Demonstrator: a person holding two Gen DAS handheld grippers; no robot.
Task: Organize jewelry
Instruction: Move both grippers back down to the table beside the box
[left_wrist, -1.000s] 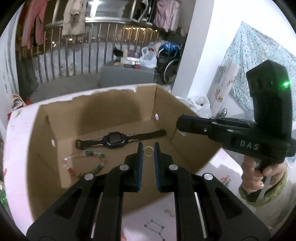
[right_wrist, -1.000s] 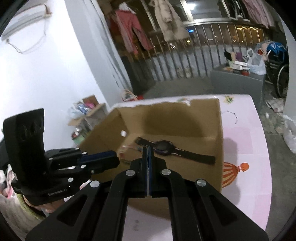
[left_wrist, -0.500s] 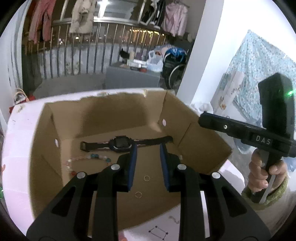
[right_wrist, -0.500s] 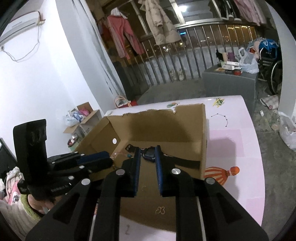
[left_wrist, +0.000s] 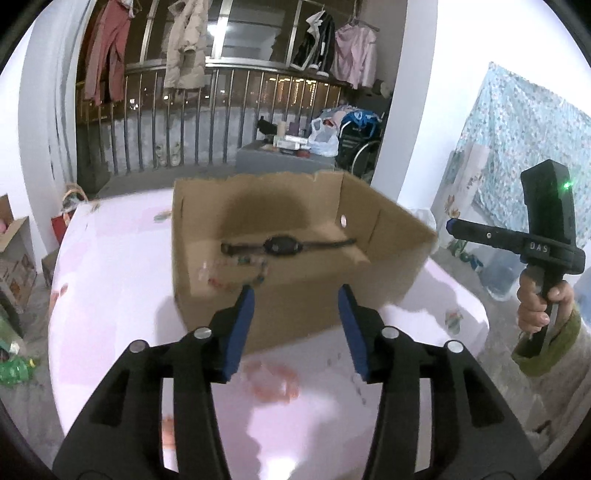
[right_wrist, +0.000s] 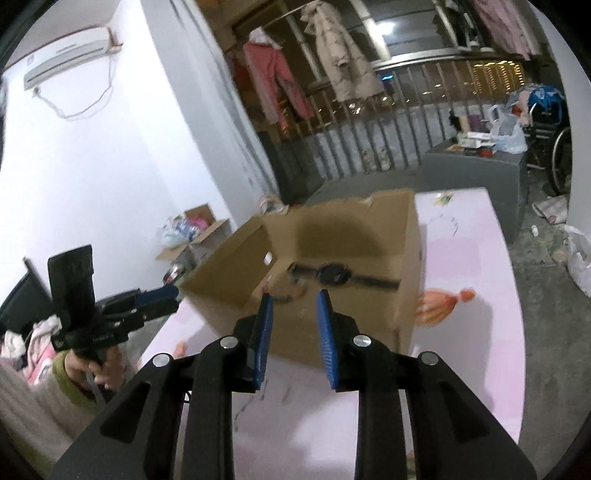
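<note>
Pink-topped desk (left_wrist: 110, 295) carries an open brown cardboard box (left_wrist: 399, 243), standing ahead of both tools. Inside on the box floor: black wristwatch with strap (left_wrist: 282, 245), long axis running left-right across the view, near the back wall; just in front of it, a blurred multicoloured bead bracelet (left_wrist: 236, 271). Left hand-held gripper (left_wrist: 295, 299) hangs above the near box wall, jaws spread wide, empty. Right hand-held gripper (right_wrist: 293, 308) likewise parted, empty. The left looks slightly nearer the bracelet.

Both wrist views look down at the cardboard box (left_wrist: 295, 229) (shared) from opposite sides.
</note>
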